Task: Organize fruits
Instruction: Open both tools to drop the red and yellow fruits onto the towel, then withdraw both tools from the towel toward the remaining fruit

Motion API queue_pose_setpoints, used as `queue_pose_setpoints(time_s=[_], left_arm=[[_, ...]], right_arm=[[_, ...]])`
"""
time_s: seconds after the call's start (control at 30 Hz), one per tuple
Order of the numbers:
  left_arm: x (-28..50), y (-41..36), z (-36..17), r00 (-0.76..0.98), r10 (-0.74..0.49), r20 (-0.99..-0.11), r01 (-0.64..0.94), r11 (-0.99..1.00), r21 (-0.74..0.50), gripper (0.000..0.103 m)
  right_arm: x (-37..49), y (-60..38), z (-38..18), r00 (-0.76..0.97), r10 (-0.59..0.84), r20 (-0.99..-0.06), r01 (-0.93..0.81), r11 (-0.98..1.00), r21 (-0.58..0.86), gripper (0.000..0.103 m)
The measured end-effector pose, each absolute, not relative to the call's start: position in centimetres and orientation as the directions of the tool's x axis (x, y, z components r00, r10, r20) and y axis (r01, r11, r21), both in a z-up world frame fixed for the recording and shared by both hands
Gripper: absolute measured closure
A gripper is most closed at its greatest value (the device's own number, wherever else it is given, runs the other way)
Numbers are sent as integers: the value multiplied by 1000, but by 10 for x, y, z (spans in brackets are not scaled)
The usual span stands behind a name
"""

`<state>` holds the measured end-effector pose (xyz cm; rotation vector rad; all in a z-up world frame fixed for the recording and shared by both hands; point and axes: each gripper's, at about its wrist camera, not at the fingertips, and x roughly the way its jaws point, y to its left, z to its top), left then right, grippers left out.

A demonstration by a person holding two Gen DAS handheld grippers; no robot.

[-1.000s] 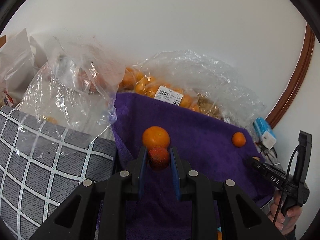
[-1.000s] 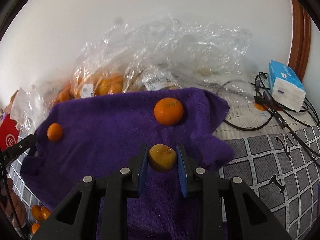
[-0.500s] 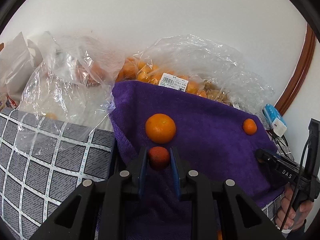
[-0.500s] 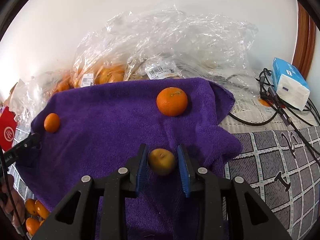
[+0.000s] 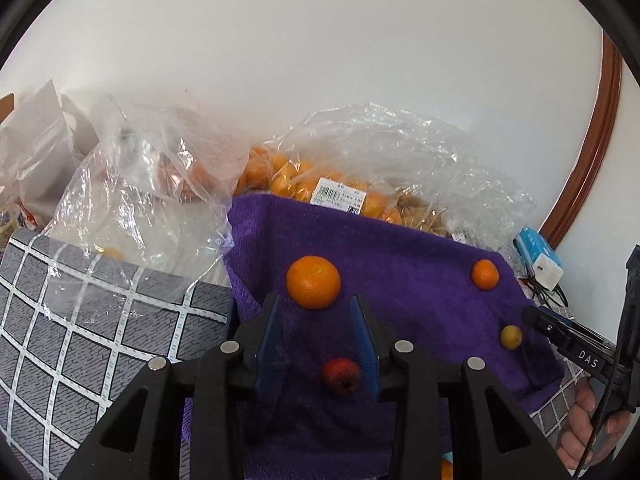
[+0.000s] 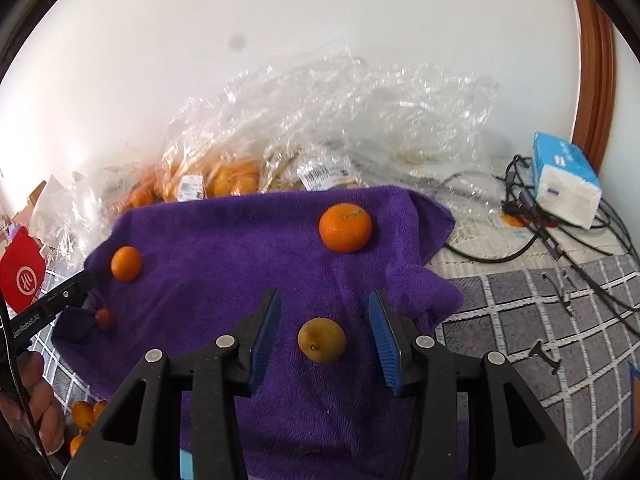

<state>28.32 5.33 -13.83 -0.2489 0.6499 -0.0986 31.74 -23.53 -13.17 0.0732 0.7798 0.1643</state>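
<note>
A purple towel [image 5: 400,260] [image 6: 224,240] carries several fruits. My left gripper [image 5: 315,300] has its jaws opening; a small red fruit [image 5: 341,375] lies on the towel between them, close to the right pad and not pinched. Just beyond the fingertips sits a large orange [image 5: 313,282]. My right gripper [image 6: 325,296] is also opening, with a yellowish fruit [image 6: 322,340] resting free on the towel between its blue pads. A big orange [image 6: 345,228] lies further back, and a small orange [image 6: 126,264] sits at the towel's left side.
Clear plastic bags of oranges [image 5: 320,184] [image 6: 224,176] line the wall behind the towel. A blue-white tissue pack [image 6: 566,180] and cables [image 6: 540,236] lie at the right. A grey checked cover [image 5: 80,320] flanks the towel. Loose oranges [image 6: 84,416] lie at lower left.
Both grippers held their fruit before; now both pairs of jaws have parted and the red and yellowish fruits lie loose on the towel. The right gripper has lifted slightly.
</note>
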Motion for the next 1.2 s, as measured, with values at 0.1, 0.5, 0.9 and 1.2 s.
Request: queue_pose_setpoints(time_s=[0.1, 0.5, 0.9, 1.2], left_arm=[[275, 54, -122, 818, -159, -552, 9, 964, -265, 69], [207, 51, -88, 817, -154, -556, 41, 977, -209, 65], [151, 76, -155, 742, -68, -667, -55, 985, -161, 65], [147, 83, -162, 742, -93, -664, -54, 979, -198, 61]], right_arm=[[311, -232, -116, 721, 157, -675, -117, 988, 105, 59], [227, -215, -103, 675, 253, -693, -227, 965, 130, 55], [193, -175, -158, 539, 325, -777, -342, 927, 151, 54], [191, -150, -174, 554, 216, -804, -370, 929, -6, 54]])
